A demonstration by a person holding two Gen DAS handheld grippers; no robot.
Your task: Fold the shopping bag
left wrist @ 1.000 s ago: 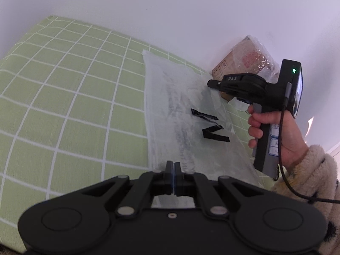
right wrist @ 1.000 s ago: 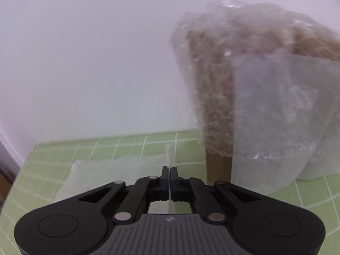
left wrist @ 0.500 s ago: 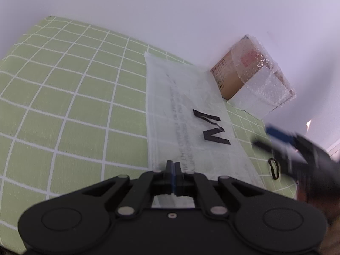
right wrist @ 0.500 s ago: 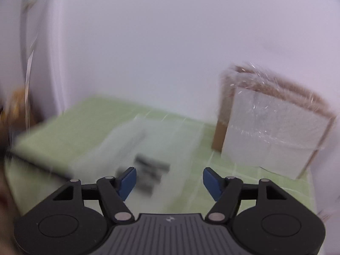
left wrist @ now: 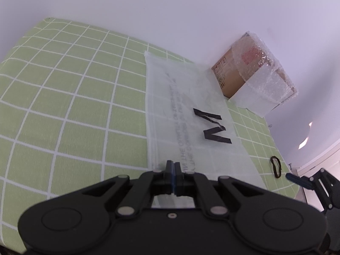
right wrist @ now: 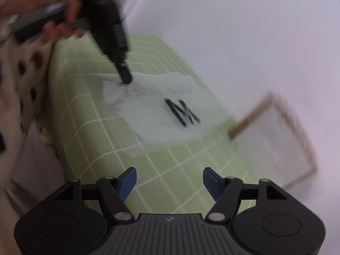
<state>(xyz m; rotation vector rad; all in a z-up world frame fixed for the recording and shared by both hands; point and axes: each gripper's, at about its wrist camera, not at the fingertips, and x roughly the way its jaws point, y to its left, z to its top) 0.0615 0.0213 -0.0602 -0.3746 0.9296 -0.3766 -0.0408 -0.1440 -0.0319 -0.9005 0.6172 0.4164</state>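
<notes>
Now left tool (left wrist: pixel 173 177) pins bag (left wrist: pixel 187 114).

Plain white wall (left wrist: pixel 170 10) behind; table w/ green checked cloth (left wrist: pixel 63 106), white grid lines; bubble-wrapped cardboard box (left wrist: pixel 255 78) against wall at far right

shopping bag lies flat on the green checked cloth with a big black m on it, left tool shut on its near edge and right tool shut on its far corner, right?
Not quite. The right tool is open and holds nothing, as the right wrist view shows. The shopping bag does lie flat on the green checked cloth, and the left tool is shut on its near edge.
</notes>
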